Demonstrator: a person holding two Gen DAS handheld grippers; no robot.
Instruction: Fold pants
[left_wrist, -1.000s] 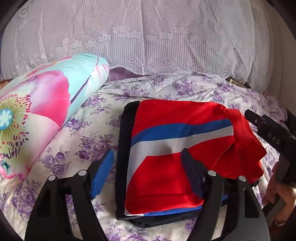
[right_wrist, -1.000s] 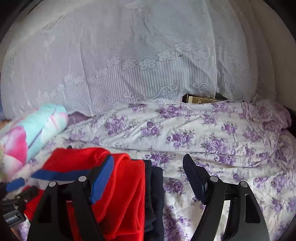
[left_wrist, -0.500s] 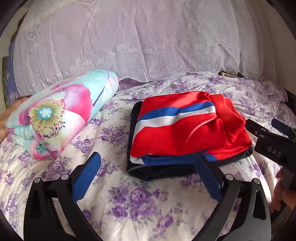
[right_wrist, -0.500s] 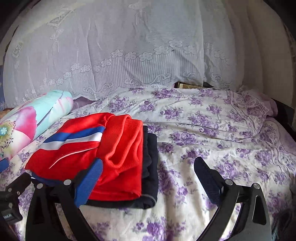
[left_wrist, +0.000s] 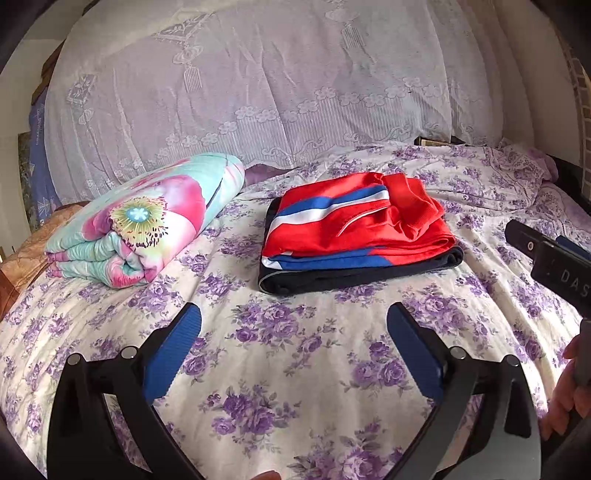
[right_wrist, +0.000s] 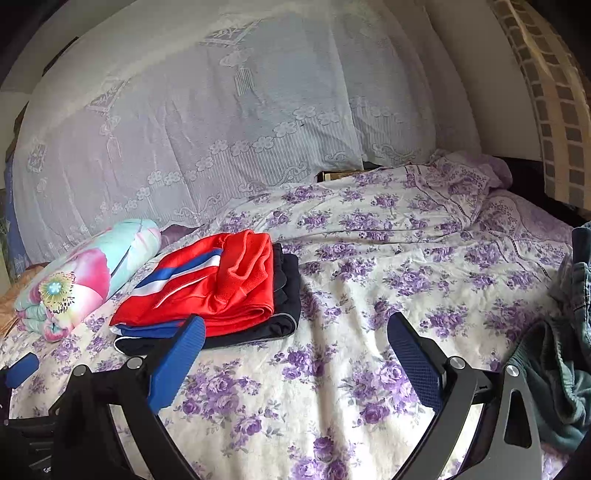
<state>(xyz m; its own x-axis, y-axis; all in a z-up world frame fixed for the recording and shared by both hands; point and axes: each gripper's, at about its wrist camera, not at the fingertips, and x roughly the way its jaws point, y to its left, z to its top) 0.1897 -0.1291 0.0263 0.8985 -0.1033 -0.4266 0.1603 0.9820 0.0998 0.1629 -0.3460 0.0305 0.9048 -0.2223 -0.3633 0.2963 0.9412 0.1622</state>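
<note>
Folded red pants with a blue and white stripe (left_wrist: 351, 225) lie on top of a folded dark garment (left_wrist: 354, 275) on the bed. The same stack shows in the right wrist view (right_wrist: 210, 291). My left gripper (left_wrist: 293, 343) is open and empty, held back from the stack over the bedspread. My right gripper (right_wrist: 295, 349) is open and empty, to the right of the stack and nearer than it. The right gripper's body shows at the right edge of the left wrist view (left_wrist: 554, 258).
A rolled floral quilt (left_wrist: 147, 221) lies left of the stack. A lace-covered pile (left_wrist: 258, 92) stands behind. The purple-flowered bedspread (left_wrist: 295, 369) covers the bed. Loose denim and green clothes (right_wrist: 565, 350) hang at the right edge.
Both grippers have pulled back from the folded stack, which now lies farther away. The stack has stayed in place.
</note>
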